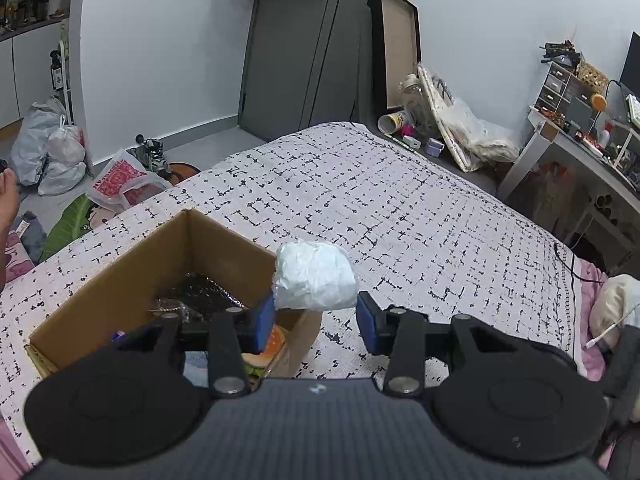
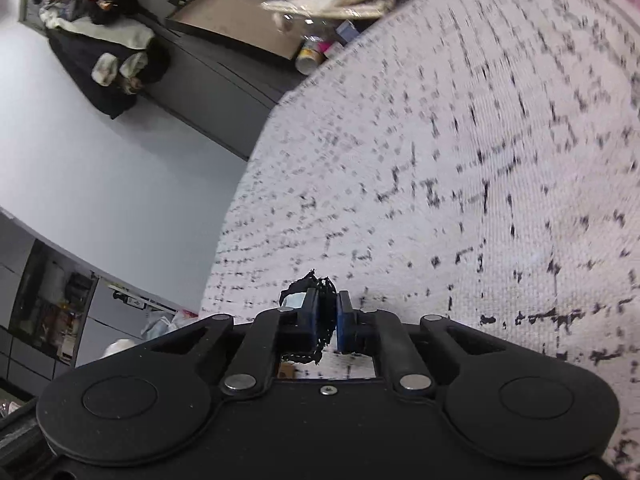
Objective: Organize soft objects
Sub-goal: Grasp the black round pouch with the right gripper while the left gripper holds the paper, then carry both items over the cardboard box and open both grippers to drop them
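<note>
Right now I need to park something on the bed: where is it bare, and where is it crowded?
The patterned bedspread lies bare from beyond the white bundle to the far edge by the clutter, and rightward toward the desk. Crowded: the near left corner, filled by the cardboard box.

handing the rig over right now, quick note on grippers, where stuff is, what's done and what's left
Left gripper: jaws apart, a white crumpled bundle between them; contact unclear, it seems to touch only one pad.
Right gripper: shut on a black frilly fabric piece above the patterned bedspread.
Cardboard box sits on the bed, already holding dark and colourful soft items.
Left: get the bundle and the black fabric into the box.
</note>
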`<state>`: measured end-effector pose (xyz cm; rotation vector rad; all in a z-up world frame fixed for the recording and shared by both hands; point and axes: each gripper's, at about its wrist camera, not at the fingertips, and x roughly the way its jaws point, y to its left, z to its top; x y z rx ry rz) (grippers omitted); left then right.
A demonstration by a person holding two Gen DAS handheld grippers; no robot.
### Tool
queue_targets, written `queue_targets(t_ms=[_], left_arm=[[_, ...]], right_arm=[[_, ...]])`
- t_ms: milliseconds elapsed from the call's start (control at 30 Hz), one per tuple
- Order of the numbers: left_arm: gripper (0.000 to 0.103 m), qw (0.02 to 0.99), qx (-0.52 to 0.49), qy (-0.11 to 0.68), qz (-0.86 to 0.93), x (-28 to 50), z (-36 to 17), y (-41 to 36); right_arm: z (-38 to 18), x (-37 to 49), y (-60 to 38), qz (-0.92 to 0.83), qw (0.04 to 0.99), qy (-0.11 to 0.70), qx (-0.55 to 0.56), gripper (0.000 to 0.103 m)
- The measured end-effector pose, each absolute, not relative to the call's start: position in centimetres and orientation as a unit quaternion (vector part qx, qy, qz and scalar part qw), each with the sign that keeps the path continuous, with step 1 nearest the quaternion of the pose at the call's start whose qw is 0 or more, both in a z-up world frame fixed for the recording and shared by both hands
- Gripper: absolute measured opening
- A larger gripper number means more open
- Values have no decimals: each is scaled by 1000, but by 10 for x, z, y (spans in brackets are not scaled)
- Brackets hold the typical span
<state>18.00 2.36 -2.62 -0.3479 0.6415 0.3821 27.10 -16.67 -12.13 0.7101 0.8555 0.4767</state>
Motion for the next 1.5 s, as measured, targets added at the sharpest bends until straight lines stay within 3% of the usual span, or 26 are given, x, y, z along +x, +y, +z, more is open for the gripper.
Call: queue_targets(t_ms=[733, 1500], left_arm=[[43, 939, -160, 282, 112, 154, 15, 37], [43, 935, -186, 286, 95, 137, -3, 117]], right_arm=[[-34, 224, -186, 244, 869, 329, 278, 9], [-17, 201, -135, 305, 867, 308, 246, 9]])
